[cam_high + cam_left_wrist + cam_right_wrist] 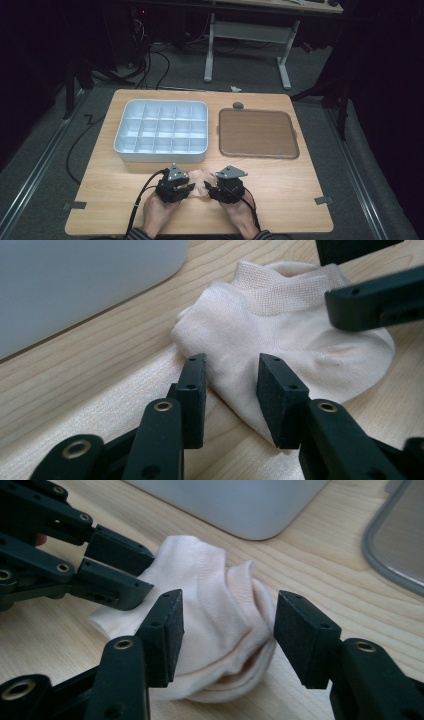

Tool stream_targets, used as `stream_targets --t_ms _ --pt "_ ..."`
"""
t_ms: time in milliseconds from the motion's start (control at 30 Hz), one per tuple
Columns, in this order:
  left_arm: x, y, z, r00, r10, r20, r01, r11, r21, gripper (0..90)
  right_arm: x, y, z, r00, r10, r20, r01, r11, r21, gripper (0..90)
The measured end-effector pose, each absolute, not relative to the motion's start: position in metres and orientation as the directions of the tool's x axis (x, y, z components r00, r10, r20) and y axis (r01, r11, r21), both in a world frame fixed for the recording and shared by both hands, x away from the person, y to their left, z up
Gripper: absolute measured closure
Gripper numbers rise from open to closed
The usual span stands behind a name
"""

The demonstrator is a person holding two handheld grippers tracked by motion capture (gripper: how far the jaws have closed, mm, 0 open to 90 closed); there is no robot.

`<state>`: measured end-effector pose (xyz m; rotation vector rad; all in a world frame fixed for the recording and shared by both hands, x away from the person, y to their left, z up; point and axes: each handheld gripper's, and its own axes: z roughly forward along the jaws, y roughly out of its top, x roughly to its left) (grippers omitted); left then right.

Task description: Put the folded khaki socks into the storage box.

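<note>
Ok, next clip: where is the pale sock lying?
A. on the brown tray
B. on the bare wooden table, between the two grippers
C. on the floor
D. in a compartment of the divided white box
B: the sock lies on the table between the left gripper and the right gripper, in front of the box.

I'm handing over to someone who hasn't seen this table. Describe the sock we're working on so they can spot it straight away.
Start from the wooden table and find the grey divided box on its left half. Just in front of that box's near wall, at the person's edge, the sock lies between the left gripper and the right gripper. It is the one soft, pale cream, crumpled thing there; the box and the brown tray are rigid.
</note>
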<state>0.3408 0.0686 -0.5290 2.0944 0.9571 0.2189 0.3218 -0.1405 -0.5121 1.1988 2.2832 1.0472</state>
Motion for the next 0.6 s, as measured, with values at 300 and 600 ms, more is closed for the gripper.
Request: stream_targets --t_ms 300,600 --pt "0.342 0.069 -0.528 0.703 0.693 -0.161 0.558 -0.397 0.729 65.0 0.325 -0.156 -0.527 -0.560 0.828 0.037 0.592 0.369 0.717 41.7" --pt "0.344 0.069 -0.529 0.700 0.694 -0.169 0.560 -0.387 0.733 63.9 0.329 -0.162 -0.530 -0.549 0.834 0.061 0.596 0.339 0.728 42.8"
